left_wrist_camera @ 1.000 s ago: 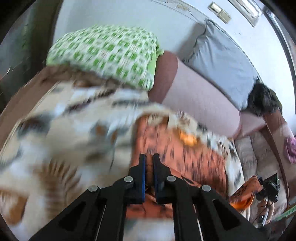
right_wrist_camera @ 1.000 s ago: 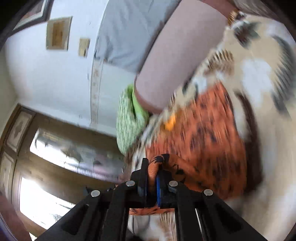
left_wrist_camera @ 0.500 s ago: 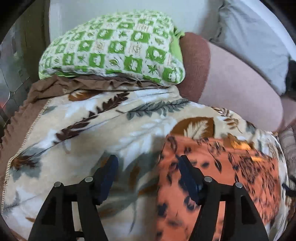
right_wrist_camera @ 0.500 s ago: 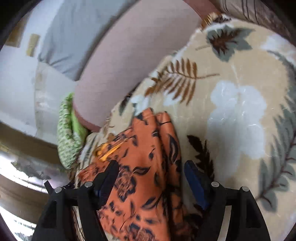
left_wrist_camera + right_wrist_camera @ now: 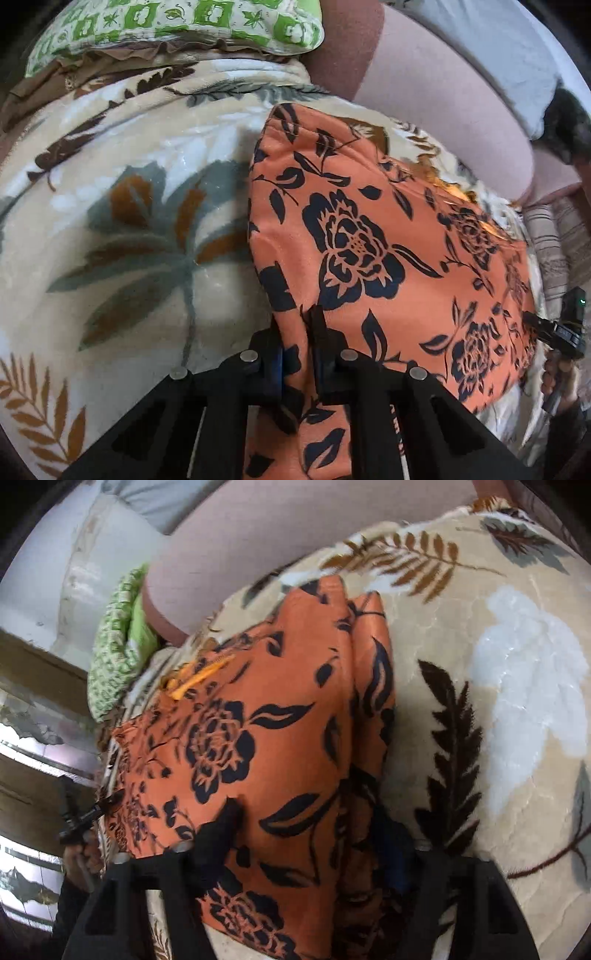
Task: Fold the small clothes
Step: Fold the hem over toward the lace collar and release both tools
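Note:
An orange garment with black flowers (image 5: pixel 388 236) lies folded on a cream leaf-print blanket (image 5: pixel 129 229). My left gripper (image 5: pixel 297 325) is shut on the garment's near edge. In the right wrist view the same garment (image 5: pixel 266 738) lies under my right gripper (image 5: pixel 314 823), whose jaws stand wide apart, one finger on top of the cloth and the other beside its folded edge. The right gripper also shows at the far right of the left wrist view (image 5: pixel 561 328).
A green checked pillow (image 5: pixel 177 26) lies at the blanket's far end. A pink sofa back (image 5: pixel 443 99) with a grey cushion (image 5: pixel 491 44) runs along the far side. The leaf-print blanket (image 5: pixel 498 686) spreads to the right of the garment.
Both grippers let go of the garment and opened half a second ago. Now the left gripper has shut on the garment's near edge, and the right gripper has moved over the cloth, still open.

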Motion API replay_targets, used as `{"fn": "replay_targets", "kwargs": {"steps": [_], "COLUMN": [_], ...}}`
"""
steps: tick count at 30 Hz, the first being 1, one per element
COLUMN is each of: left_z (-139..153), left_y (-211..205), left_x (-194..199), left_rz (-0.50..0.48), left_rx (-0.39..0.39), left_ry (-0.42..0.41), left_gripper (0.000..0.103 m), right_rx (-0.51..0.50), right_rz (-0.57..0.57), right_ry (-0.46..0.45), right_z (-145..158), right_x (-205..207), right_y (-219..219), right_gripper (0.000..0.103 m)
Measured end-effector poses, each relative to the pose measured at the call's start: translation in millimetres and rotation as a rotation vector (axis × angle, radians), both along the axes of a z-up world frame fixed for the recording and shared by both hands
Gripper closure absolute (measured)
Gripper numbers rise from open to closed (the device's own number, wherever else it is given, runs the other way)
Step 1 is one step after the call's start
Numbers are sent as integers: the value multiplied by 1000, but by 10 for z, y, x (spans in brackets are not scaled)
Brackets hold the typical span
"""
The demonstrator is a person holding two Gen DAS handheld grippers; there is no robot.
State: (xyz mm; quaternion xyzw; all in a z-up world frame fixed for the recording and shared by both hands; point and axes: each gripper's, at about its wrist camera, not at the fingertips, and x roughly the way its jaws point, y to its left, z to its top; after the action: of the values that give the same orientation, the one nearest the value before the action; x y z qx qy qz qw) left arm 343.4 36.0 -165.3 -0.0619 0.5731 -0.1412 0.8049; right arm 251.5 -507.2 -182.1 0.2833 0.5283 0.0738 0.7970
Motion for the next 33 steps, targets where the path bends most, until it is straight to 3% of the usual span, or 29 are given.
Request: {"fn": "replay_targets", "kwargs": {"steps": [1,4,7,10,14,17,19,22,23,24,26,27,28,29,30,31,32,33], "left_z": [6,78,310,738,1346,1474,1413,1081,903,670,283,218,211,243,257,261,271,296], "left_y": [-40,-80,-53,-19,113,335,410,330,238,119,0,1,22,70,112,148,202,241], "left_x": [-3,-31,-57,-214,-647,-1152,-1380,-1433,-1362,-1248,-1065,-1031,-1015,-1005,-995,-992,-996,-996], "left_rz": [1,23,47,52,35,38,31,-30,-59,-90,-128,-127,-113,-95,-80,-70,-75,-81], "left_rx": [19,37,23,18,7,-15,-27,-42,-1,88,171,169,158,135,126,123,116,113], "left_ry": [-3,8,-20,-109,-214,-209,-195,-187,-193,-158,-37,-7,-6,-18,-14,-3,15,1], "left_gripper": [91,92,94,98,98,98,98,95,95,95,94,94,90,80,71,52,45,45], "right_rx": [5,6,31,47,43,76,76,32,31,82,133,135,136,112,76,30,1,-36], "right_rz": [-11,-20,-34,-37,-5,1,3,-12,-18,-45,-101,-109,-97,-84,-72,-62,-67,-84], "right_ry": [3,6,-27,-87,-139,-143,-124,-10,15,73,100,90,64,57,55,45,33,13], "right_z": [2,63,268,634,1086,1211,1156,635,489,216,31,29,85,136,187,269,335,436], "right_x": [11,4,-16,-129,-422,-831,-1137,-1328,-1339,-1367,-1435,-1470,-1514,-1540,-1564,-1594,-1608,-1634], "right_y": [-17,11,74,105,284,397,403,346,321,262,202,192,196,203,203,188,158,122], "right_gripper": [70,79,82,83,83,83,83,79,79,78,70,53,35,31,31,31,31,31]}}
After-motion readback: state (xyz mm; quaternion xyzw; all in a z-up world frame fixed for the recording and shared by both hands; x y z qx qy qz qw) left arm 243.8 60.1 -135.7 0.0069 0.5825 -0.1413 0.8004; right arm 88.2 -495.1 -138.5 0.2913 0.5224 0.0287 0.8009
